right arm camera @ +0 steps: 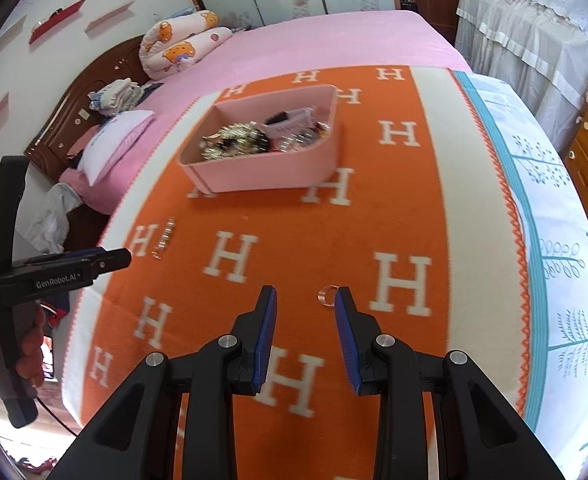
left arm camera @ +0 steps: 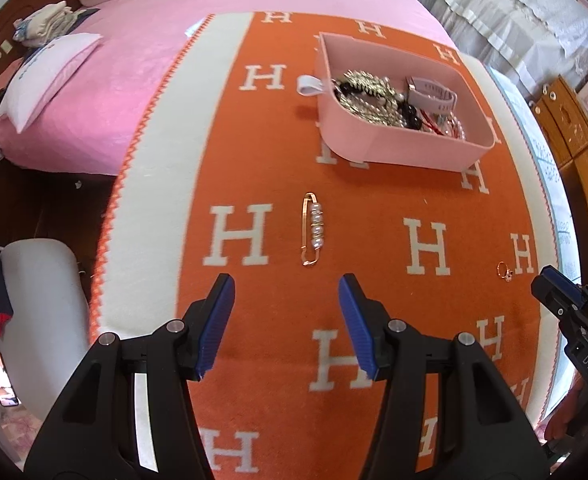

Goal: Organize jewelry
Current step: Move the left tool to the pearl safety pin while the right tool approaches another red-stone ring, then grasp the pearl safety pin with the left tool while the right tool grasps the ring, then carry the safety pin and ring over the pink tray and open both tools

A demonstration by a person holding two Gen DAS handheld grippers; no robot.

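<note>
A pink tray (left arm camera: 406,151) (right arm camera: 254,176) holding several jewelry pieces and a watch sits on the orange H-pattern blanket (left arm camera: 278,160) (right arm camera: 286,240). A gold pin with pearls (left arm camera: 313,229) (right arm camera: 165,238) lies on the blanket just ahead of my left gripper (left arm camera: 286,286), which is open and empty. A small gold ring (left arm camera: 505,270) (right arm camera: 326,294) lies on the blanket beside the right fingertip of my right gripper (right arm camera: 305,296), which is open and empty. The right gripper shows at the right edge of the left wrist view (left arm camera: 566,300); the left gripper shows at the left of the right wrist view (right arm camera: 106,260).
The blanket lies on a pink bed (left arm camera: 154,60) with pillows (right arm camera: 114,144) and folded clothes by the wooden headboard (right arm camera: 74,92). A wooden dresser (left arm camera: 574,140) stands to the right. The bed's left edge drops to the floor (left arm camera: 34,200).
</note>
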